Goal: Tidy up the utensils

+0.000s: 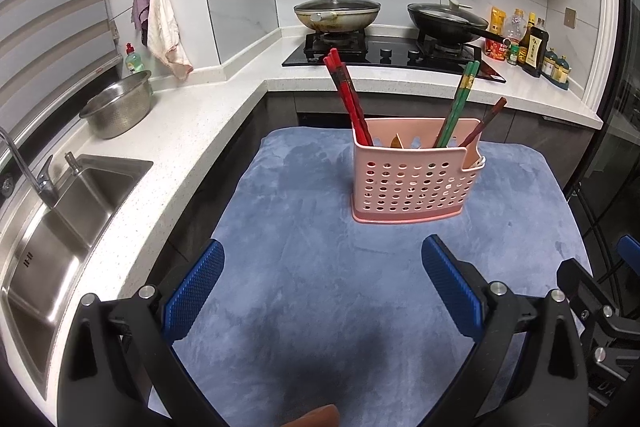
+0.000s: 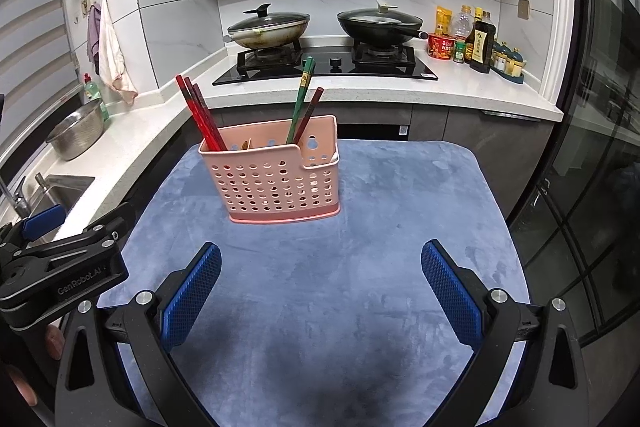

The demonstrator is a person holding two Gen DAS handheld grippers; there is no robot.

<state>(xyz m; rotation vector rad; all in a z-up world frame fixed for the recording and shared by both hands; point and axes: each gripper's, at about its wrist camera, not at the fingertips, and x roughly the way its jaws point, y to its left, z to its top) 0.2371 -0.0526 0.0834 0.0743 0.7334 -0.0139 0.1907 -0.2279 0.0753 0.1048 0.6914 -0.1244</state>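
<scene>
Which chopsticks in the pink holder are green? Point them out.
The green chopsticks stand at the right end of the pink holder, leaning right beside a dark brownish-red one. The bright red chopsticks lean left at the opposite end.

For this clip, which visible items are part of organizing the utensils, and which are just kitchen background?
Part of the job:
pink utensil basket
red chopsticks
green chopsticks
dark red chopstick
left gripper, open
right gripper, open

Background:
blue mat
steel colander
sink
two lidded pans
condiment bottles
hanging cloths
</scene>
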